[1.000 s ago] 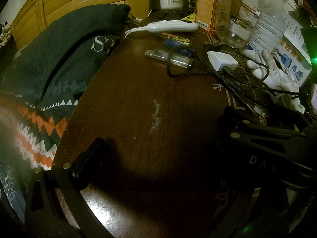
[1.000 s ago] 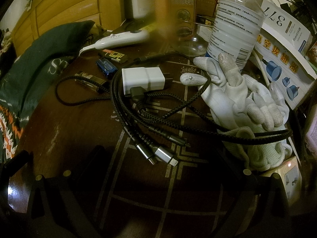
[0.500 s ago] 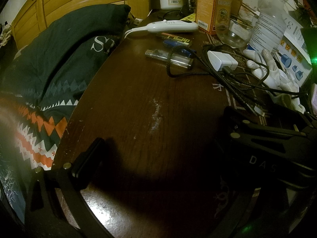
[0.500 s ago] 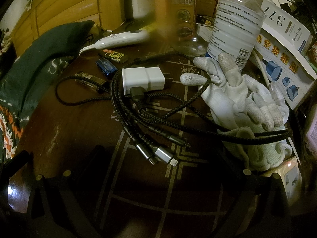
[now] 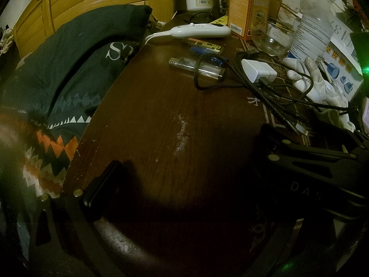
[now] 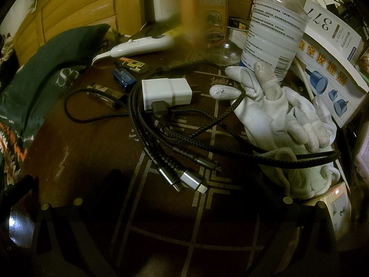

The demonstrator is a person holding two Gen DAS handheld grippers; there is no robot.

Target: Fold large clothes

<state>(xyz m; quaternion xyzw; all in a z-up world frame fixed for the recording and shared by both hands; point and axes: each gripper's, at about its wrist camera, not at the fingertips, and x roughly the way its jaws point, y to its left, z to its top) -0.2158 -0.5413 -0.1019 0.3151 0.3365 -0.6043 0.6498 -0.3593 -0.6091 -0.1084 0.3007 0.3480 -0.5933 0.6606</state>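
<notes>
- At the far left of the left wrist view, the dark garment (image 5: 76, 53) lay bunched on the bed beside the table, its plain dark part with white "S" lettering uppermost and a band of orange, white and black zigzags (image 5: 53, 154) hanging by the table edge.
- In the right wrist view the same garment (image 6: 46, 69) showed at the left edge, apart from both tools.
- A wooden headboard (image 5: 92, 2) stood behind the garment.
- The left gripper (image 5: 184, 159) rested low over the dark wooden table (image 5: 161, 106), fingers spread wide apart with nothing between them; only bare tabletop lay in the gap.
- Past it, a white corded handset (image 5: 198, 31), a clear lighter (image 5: 196, 67) and a blue lighter (image 5: 205, 52) lay on the table.
- A white charger plug (image 6: 166, 92) sat on a tangle of braided black cables (image 6: 175, 136), their metal connectors pointing toward the right camera.
- The right gripper (image 6: 184, 191) also sat low at the table, its fingers standing apart and holding nothing, the cable ends lying between them.
- White work gloves (image 6: 283, 117) were heaped to the right, with a cable draped over them.
- A clear plastic bottle (image 6: 274, 30) stood behind the gloves, beside a white printed box (image 6: 329, 53).
</notes>
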